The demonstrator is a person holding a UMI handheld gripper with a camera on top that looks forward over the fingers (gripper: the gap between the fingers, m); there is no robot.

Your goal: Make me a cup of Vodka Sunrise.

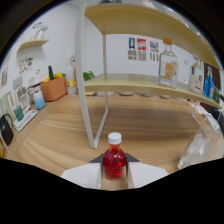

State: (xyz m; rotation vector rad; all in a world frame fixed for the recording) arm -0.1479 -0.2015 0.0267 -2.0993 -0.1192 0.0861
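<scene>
The gripper [114, 182] fingers are mostly masked by the dark lower border; only their pale tips show. The red bottle [114, 160] base is hidden between them, so contact cannot be confirmed. At 3 o'clock, shelf bottle labels [170, 69] are illegible.

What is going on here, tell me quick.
A hand-held gripper has a small bottle of red liquid with a white cap, held upright between its fingers, which appear to press on it from both sides. It hangs above a wooden table, just in front of a white-framed wooden shelf. A clear glass bottle with an orange label stands on that shelf, beyond the gripper. Nothing is being poured at this moment.
</scene>
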